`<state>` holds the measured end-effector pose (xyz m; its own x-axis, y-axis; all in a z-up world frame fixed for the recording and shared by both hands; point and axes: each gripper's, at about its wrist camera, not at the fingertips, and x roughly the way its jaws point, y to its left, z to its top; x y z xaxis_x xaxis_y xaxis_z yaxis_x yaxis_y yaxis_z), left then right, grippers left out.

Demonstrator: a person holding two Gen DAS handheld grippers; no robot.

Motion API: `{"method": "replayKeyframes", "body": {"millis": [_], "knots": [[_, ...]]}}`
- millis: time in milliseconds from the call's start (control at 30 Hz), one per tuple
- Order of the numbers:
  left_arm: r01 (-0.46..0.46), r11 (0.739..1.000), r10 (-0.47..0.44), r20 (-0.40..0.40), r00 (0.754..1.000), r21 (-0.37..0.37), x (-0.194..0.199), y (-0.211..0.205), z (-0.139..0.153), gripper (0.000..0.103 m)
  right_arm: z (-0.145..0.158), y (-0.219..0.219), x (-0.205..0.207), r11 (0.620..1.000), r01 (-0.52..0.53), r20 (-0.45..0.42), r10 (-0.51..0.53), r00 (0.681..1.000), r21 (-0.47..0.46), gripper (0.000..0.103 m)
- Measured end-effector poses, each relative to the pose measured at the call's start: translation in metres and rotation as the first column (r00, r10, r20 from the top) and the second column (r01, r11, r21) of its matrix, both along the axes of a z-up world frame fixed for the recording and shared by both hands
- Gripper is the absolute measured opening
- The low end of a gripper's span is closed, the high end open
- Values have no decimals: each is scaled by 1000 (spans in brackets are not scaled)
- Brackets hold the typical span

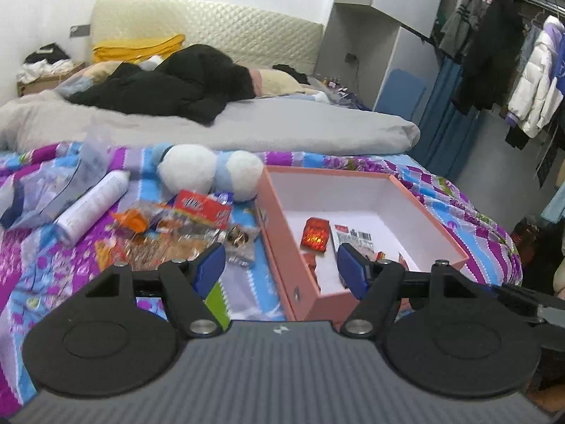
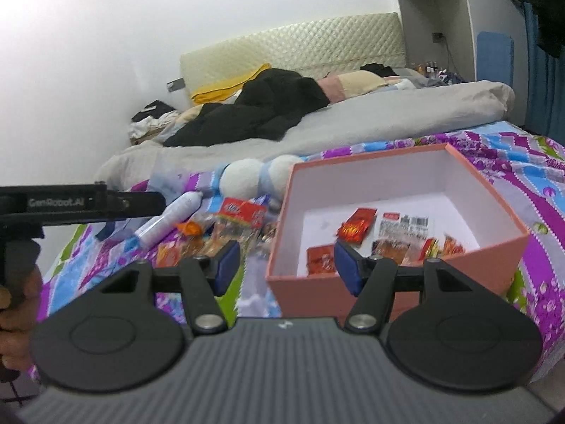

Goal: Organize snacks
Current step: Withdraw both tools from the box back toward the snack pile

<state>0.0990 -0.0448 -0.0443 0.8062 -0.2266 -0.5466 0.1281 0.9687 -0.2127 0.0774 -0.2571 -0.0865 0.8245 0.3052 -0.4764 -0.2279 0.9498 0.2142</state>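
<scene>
A pink open box (image 1: 429, 205) (image 2: 494, 198) sits on the patterned bedspread. Inside lie a red foil packet (image 1: 315, 235) (image 2: 356, 226), a clear packet with a barcode label (image 1: 353, 238) (image 2: 399, 228) and other small snacks (image 2: 441, 245). A pile of loose snack packets (image 1: 169, 233) (image 2: 219, 233), with a red-and-white pack (image 1: 203, 207) (image 2: 243, 211) on top, lies left of the box. My left gripper (image 1: 280, 268) is open and empty, above the box's near left wall. My right gripper (image 2: 286, 265) is open and empty, at the box's near left corner.
A white cylinder bottle (image 1: 93, 205) (image 2: 169, 221) and a crumpled plastic bag (image 1: 46, 190) lie left of the snacks. A white-and-blue plush toy (image 1: 208, 171) (image 2: 257, 178) sits behind them. A grey duvet (image 1: 247, 127) and black clothing (image 1: 169, 84) lie farther back. Hanging clothes (image 1: 512, 63) at right.
</scene>
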Motion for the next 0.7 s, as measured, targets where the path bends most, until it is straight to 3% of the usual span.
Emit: {"method": "replayKeyframes", "body": {"millis": [300,700], "knots": [[-82,996,81,-53,995,-24,-32,36,-26,75,-18,32,-16,997,-80,-51,79,996,-11,62],[-216,975,208,-129,969,-51,-21,94,-62,75,-30,76,5,983,-174,-77,168,983,-67,62]]}}
